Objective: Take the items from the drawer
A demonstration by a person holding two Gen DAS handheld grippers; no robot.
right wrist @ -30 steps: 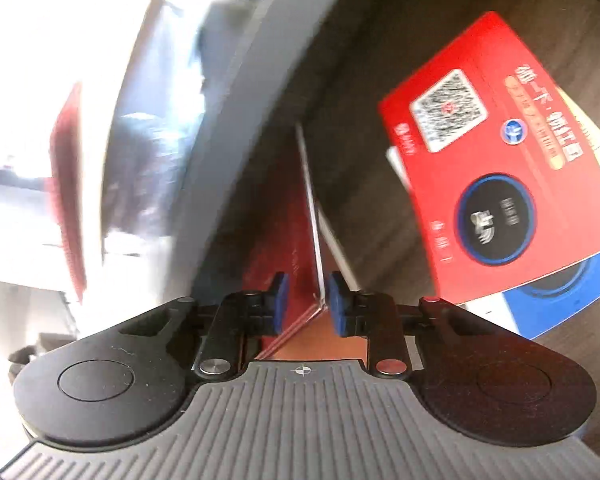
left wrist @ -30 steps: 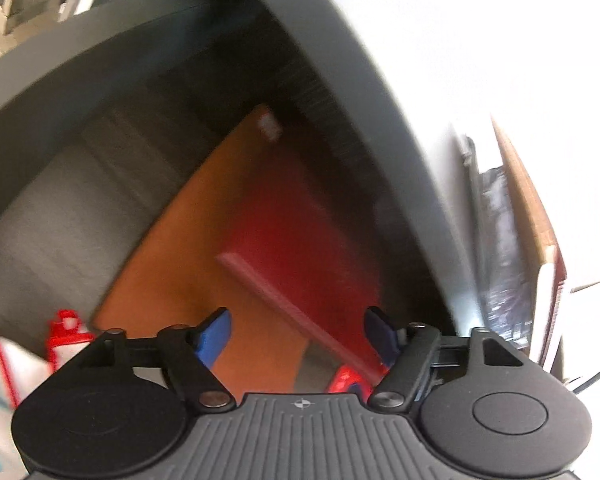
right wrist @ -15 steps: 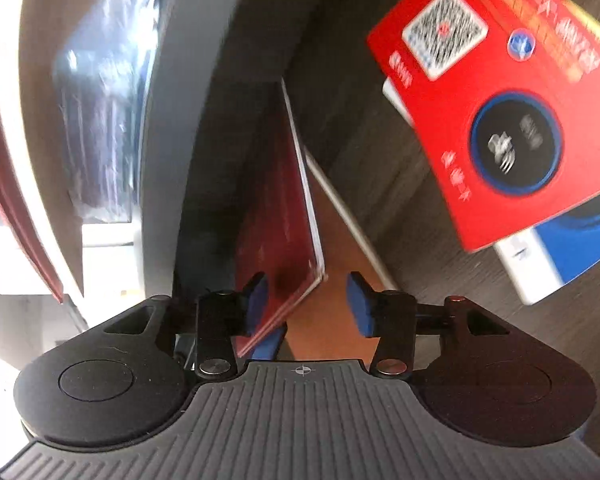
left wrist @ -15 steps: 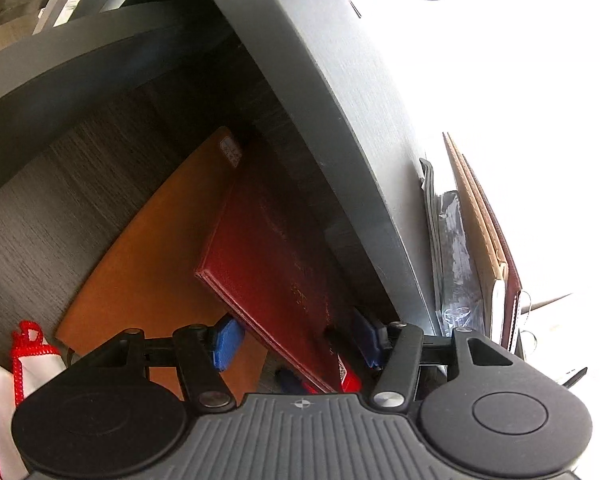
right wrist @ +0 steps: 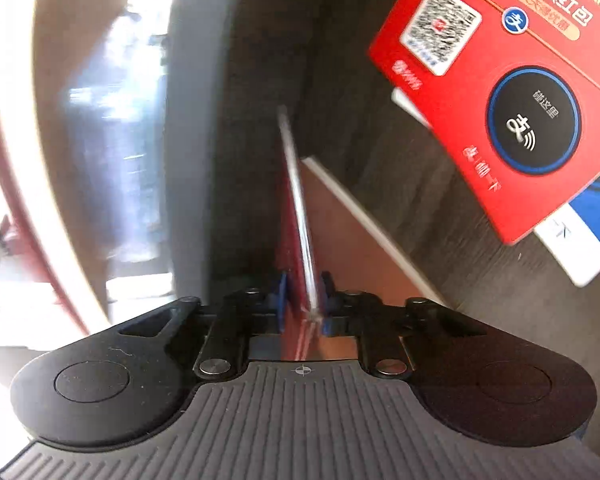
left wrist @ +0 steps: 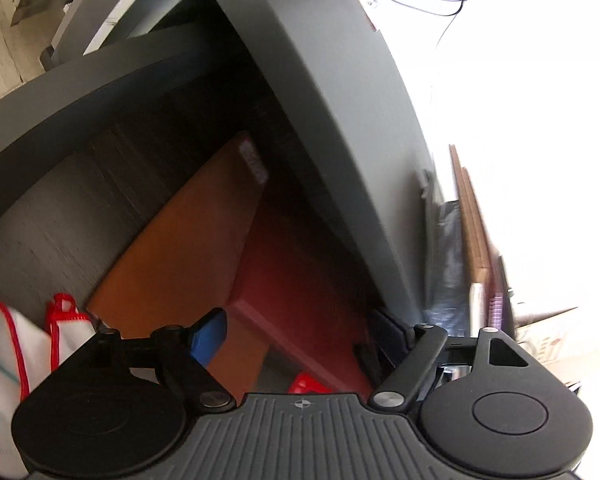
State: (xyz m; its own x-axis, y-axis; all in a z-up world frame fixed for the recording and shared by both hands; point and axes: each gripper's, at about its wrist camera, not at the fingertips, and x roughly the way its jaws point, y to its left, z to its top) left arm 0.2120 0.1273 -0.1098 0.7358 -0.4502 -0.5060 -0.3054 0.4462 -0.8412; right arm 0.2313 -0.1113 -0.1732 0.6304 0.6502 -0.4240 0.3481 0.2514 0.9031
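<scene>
A dark red booklet (left wrist: pixel 300 292) leans tilted against the right wall of the open dark drawer (left wrist: pixel 60 216), resting on a flat orange-brown folder (left wrist: pixel 188 248). My left gripper (left wrist: pixel 300 332) is open, its blue fingers either side of the booklet's near edge, not gripping. In the right wrist view my right gripper (right wrist: pixel 302 300) is shut on the red booklet's (right wrist: pixel 290 220) edge, seen edge-on and upright, with the orange folder (right wrist: pixel 340 232) below it. A red card with a QR code (right wrist: pixel 496 96) lies on the drawer floor to the right, over a blue and white card (right wrist: pixel 580 244).
The grey drawer front (left wrist: pixel 340 120) rises beside the booklet. Outside it, upright notebooks and a plastic sleeve (left wrist: pixel 468 248) stand on the bright desk. A white cloth with red trim (left wrist: pixel 16 344) lies at the drawer's left.
My right gripper was open around the red booklet's edge half a second ago and has closed on it. The left gripper stays open and has drawn back a little.
</scene>
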